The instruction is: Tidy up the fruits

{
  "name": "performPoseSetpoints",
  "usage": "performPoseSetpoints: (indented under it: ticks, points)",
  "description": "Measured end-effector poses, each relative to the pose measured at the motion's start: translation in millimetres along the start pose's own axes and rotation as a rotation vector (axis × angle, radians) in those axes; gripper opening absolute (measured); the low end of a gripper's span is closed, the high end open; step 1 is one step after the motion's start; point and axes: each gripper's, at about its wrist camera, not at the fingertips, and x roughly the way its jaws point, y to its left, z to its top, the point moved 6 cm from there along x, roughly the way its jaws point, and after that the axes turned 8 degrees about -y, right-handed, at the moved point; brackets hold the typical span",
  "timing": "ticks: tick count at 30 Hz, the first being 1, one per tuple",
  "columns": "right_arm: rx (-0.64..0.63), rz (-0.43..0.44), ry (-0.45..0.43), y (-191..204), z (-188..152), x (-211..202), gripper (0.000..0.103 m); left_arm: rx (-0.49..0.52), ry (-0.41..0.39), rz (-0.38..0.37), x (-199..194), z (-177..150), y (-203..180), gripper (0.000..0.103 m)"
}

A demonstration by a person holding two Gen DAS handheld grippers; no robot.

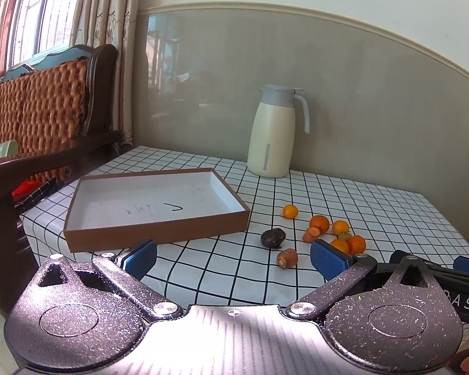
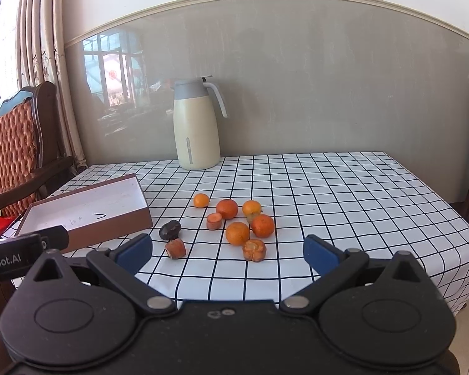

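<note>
Both claws are held wide apart and empty above the near edge of the counter [image 2: 328, 187], which is covered with a black-and-white checked cloth. The left claw [image 1: 233, 257] is aimed between the box and the fruit; the right claw [image 2: 228, 254] is aimed straight at the fruit.

The fruits are scattered loose near the middle of the counter, just beside the right-hand wall of the open cardboard box [image 2: 87, 215], which lies toward the left edge and holds nothing. Several oranges [image 2: 237, 233] are seen bunched close together, some touching, with one small orange [image 2: 201, 200] set a little apart toward the back. A dark round fruit [image 2: 170, 229] lies nearest the box corner. Three stubby orange-brown pieces [image 2: 175, 248] — what they are cannot be told — lie among the rest. A cream jug [image 2: 197, 128] stands at the back edge, well apart from everything.

The oranges are judged light, firm and smooth-skinned, and likely to roll if nudged — each is best taken across its widest part, from above, with gentle pressure. The outlying pieces are judged easier first picks, since the pads could be set down either side of them without the neighbours being disturbed.
</note>
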Motion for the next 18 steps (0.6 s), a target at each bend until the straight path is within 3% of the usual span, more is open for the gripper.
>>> performPoseSetpoints:
  ticks: [14, 18]
  points:
    - [-0.006, -0.008, -0.01, -2.6, -0.2, -0.6, 0.097, -0.021, 0.056, -0.015, 1.1, -3.3, 0.2, 0.103]
    - [-0.011, -0.015, -0.01, -4.2, -1.4, 0.8, 0.097, -0.008, 0.028, -0.021, 2.1, -3.7, -2.2, 0.103]
